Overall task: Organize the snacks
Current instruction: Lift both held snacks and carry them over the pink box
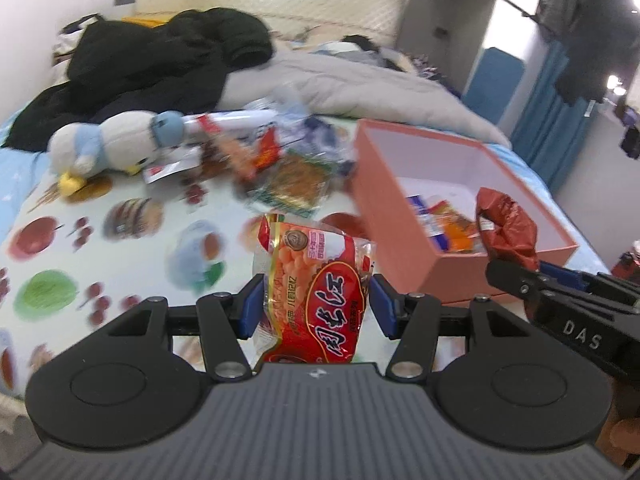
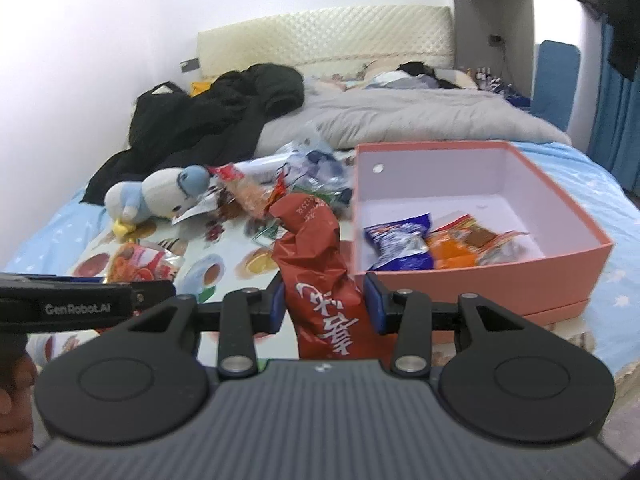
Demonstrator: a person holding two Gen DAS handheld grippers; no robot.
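Your left gripper (image 1: 316,306) has its jaws clamped on a glossy red-and-clear snack bag (image 1: 316,292), raised over the fruit-print bed sheet (image 1: 132,248). Your right gripper (image 2: 325,306) grips a crinkled dark red foil pouch (image 2: 316,264) beside the salmon cardboard box (image 2: 500,280). Only the right view shows the blue wrapper (image 2: 400,244) inside whole.

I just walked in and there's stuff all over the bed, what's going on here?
A person is sorting snacks into a pink box on the bed. The left gripper holds a red and yellow snack bag, and the right gripper holds a dark red packet. A few snacks already lie in the box; a pile of packets beside a plush toy remains.
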